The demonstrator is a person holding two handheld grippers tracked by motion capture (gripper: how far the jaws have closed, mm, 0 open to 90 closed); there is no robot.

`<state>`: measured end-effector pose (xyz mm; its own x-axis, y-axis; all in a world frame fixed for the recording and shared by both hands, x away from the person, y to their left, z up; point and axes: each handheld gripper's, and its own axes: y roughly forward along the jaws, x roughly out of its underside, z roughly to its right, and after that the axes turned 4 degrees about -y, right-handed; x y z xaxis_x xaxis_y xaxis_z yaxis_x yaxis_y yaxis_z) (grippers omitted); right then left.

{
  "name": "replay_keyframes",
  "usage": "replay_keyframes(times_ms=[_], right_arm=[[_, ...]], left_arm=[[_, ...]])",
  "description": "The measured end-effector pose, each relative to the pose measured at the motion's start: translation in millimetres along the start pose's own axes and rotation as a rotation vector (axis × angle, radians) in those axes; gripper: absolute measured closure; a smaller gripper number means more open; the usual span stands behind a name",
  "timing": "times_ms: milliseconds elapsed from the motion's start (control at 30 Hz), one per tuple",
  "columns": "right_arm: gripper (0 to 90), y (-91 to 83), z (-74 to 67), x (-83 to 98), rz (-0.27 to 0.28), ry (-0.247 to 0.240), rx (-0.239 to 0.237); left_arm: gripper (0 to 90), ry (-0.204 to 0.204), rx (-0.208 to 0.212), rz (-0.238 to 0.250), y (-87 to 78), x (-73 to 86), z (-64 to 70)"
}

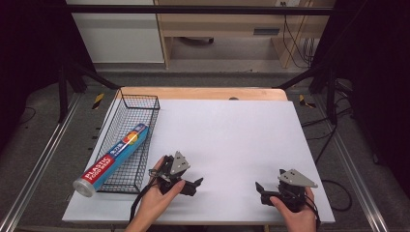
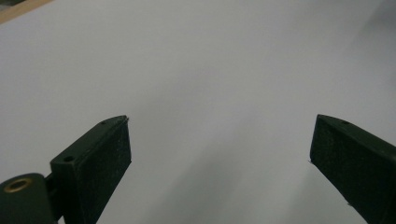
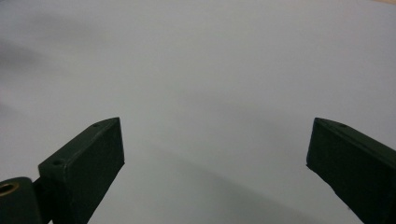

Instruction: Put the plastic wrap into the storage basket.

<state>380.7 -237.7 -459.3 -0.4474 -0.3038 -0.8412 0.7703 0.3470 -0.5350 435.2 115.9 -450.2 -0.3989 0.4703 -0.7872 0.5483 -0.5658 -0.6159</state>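
Plastic wrap box (image 1: 112, 158) in wire basket (image 1: 141, 103), left tool (image 1: 193, 185) nearest, jaws apart.

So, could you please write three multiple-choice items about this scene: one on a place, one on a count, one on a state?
1. Where does the plastic wrap roll lie?
A. in the wire basket, one end sticking out over its near edge
B. upright at the middle of the white table
C. between the two grippers

2. How many wire baskets are on the table?
A. one
B. two
C. three

3. How do the jaws of the left gripper stand?
A. shut on the roll
B. wide open with nothing between them
C. shut on nothing

Key: 1 A, the high view shows the roll slanting in the basket; 2 A, only one basket stands there; 3 B, the left gripper view shows bare table between its jaws.
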Motion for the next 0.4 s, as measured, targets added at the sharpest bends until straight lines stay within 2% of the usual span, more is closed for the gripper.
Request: replay_keyframes(times_ms=[167,333,400], right_arm=[[4.4,1.2,0.7,0.7,-0.015,0.013,0.0],[4.4,0.8,2.7,0.9,-0.014,0.041,0.002],[4.3,1.4,2.8,1.0,-0.017,0.033,0.003]], left_arm=[[5.4,-0.011,-0.003,-0.039,4.2,7.1,1.7],[5.5,-0.013,-0.013,-0.041,6.4,8.7,6.7],[5.5,-0.015,-0.01,-0.039,6.2,9.2,8.0]])
